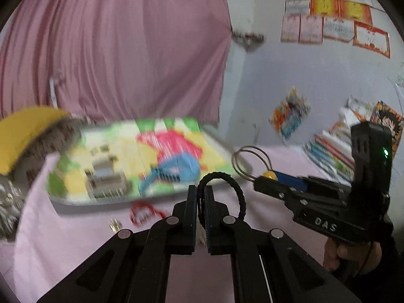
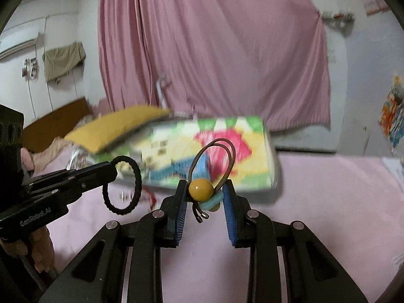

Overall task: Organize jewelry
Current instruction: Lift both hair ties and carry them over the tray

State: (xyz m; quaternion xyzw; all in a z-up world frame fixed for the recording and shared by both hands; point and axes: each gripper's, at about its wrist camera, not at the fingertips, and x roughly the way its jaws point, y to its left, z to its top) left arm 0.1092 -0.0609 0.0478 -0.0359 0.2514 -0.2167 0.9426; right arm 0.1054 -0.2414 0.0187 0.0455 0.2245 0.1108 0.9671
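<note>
My left gripper point(image 1: 200, 192) is shut on a black braided hair tie point(image 1: 238, 194), whose loop arcs up and to the right of the fingertips. In the right wrist view that left gripper point(image 2: 113, 169) comes in from the left, and the black hair tie point(image 2: 139, 179) hangs from its tip. My right gripper point(image 2: 205, 189) is shut on a beaded hair tie point(image 2: 200, 188) with a yellow bead, a pale blue ring and brown elastic loops that stand up above the jaws. The right gripper point(image 1: 260, 181) also shows at the right of the left wrist view. Both are held above a pink bed sheet point(image 2: 328, 214).
A colourful printed box point(image 1: 113, 151) lies on the bed ahead, with a yellow pillow point(image 1: 22, 131) to its left. A red item point(image 1: 141, 212) and a small metallic piece point(image 1: 115, 226) lie on the sheet before the box. Stacked books point(image 1: 328, 151) sit at right; a pink curtain point(image 2: 214, 50) hangs behind.
</note>
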